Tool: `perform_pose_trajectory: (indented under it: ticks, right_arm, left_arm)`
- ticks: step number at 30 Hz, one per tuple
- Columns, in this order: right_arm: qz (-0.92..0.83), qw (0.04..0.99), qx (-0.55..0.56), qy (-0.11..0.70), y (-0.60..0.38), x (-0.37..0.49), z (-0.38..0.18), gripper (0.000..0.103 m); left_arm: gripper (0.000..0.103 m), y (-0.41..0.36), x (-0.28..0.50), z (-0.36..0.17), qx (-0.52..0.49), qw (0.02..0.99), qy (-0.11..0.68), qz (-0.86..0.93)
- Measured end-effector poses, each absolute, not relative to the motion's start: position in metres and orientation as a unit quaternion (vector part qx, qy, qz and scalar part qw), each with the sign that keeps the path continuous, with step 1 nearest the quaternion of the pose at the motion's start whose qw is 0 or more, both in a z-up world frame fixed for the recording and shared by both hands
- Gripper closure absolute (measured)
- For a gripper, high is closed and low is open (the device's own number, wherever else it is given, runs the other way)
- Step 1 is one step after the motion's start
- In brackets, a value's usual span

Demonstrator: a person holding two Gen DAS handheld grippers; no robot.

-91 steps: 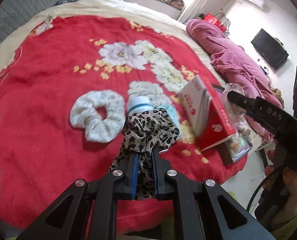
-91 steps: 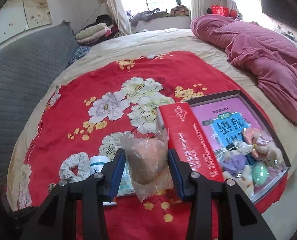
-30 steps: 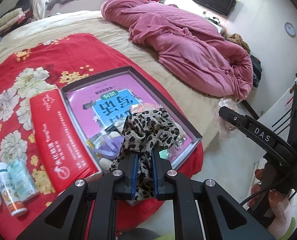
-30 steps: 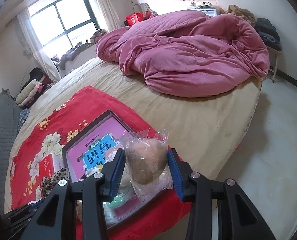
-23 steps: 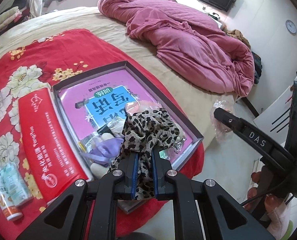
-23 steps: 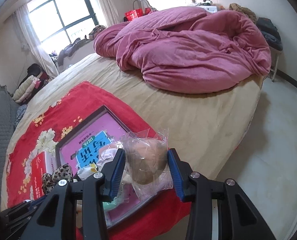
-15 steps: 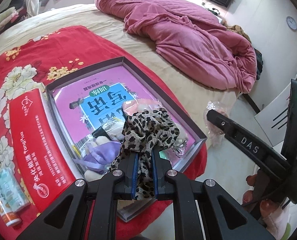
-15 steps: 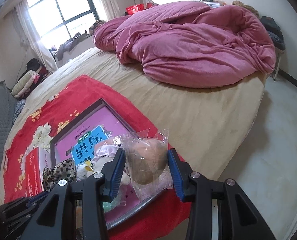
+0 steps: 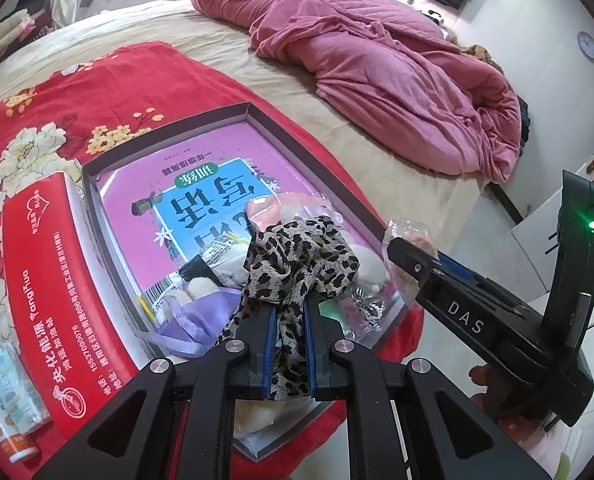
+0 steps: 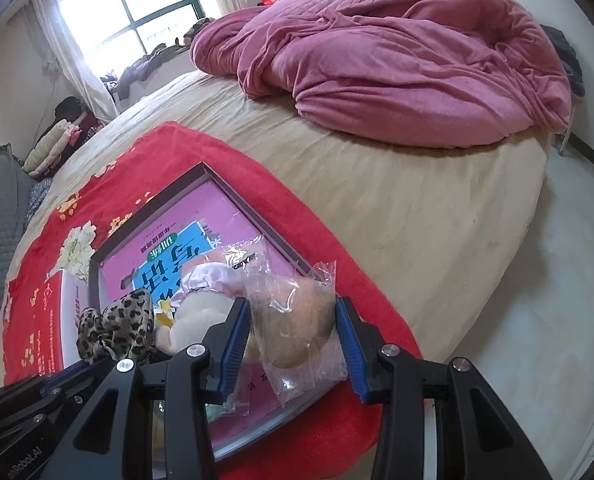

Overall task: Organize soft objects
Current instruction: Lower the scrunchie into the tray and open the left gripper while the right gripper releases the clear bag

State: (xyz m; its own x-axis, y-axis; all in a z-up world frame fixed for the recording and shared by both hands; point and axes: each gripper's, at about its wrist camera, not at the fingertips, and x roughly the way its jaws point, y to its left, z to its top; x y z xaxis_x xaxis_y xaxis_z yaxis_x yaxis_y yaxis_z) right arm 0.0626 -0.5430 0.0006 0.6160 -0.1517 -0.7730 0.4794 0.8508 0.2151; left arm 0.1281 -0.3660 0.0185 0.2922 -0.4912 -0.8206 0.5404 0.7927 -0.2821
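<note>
Holding both over the box (image 9: 185,120): left hand-held gripper (image 9: 288,320) clamped on limp scrunchie (image 9: 301,256); right hand-held gripper (image 10: 293,344) pinches slippery, squashy bagged toy (image 10: 297,312) mid-body.

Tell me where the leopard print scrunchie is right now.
The leopard print scrunchie is pinched in the left gripper, over the near end of the open box on the red blanket, above the soft toys already inside.
</note>
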Motion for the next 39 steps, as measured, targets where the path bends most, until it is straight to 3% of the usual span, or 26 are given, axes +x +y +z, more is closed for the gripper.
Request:
perform_pose_trajectory:
  ticks: [16, 30, 39]
  right_arm:
    - [-0.172, 0.876, 0.209, 0.399, -0.542, 0.076, -0.016, 0.058]
    - [-0.172, 0.892, 0.199, 0.367, -0.539, 0.057, 0.016, 0.053]
    - [-0.180, 0.894, 0.192, 0.363, -0.538, 0.051, 0.027, 0.052]
  left_arm:
    - [0.091, -0.370, 0.135, 0.010, 0.026, 0.801, 0.508, -0.316]
    - [0.089, -0.373, 0.138, 0.008, 0.025, 0.803, 0.508, -0.310]
    - [0.067, -0.372, 0.135, 0.018, 0.023, 0.811, 0.495, -0.311]
